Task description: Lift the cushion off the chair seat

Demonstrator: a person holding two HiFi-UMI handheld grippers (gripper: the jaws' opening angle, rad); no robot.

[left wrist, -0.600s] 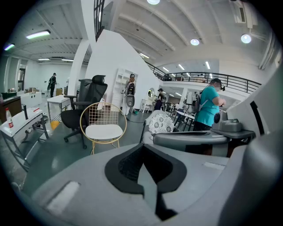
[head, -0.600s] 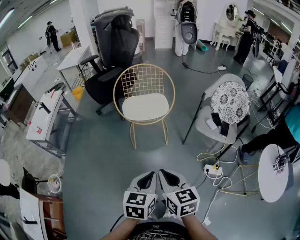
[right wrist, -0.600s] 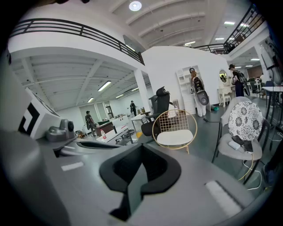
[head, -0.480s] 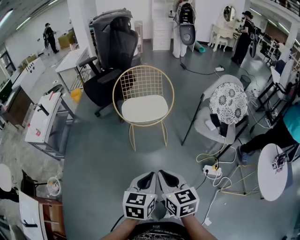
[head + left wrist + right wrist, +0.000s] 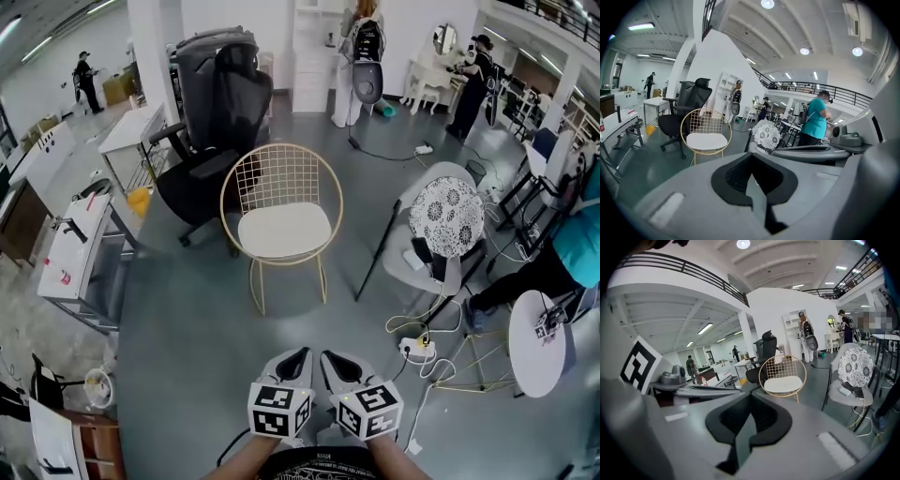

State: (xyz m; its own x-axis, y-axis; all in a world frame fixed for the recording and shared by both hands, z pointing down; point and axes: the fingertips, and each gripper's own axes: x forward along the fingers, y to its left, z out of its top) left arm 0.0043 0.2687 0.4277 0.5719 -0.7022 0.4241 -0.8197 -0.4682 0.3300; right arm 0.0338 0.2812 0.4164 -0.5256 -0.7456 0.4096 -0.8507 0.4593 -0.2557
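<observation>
A white cushion (image 5: 284,230) lies on the seat of a gold wire chair (image 5: 281,178) in the middle of the room. It shows too as the cushion (image 5: 707,140) in the left gripper view and the cushion (image 5: 783,385) in the right gripper view. My left gripper (image 5: 294,360) and right gripper (image 5: 336,360) are held side by side close to my body, well short of the chair. Both have their jaws shut together with nothing between them.
A black office chair (image 5: 211,122) stands behind the gold chair on the left. A grey chair with a patterned round cushion (image 5: 446,216) is to the right, with cables and a power strip (image 5: 417,349) on the floor. A white bench (image 5: 70,248) lies left. A person in teal (image 5: 572,253) is at right.
The view has moved a little: the gold chair sits slightly lower and further left in the picture. Both grippers stay shut and side by side.
</observation>
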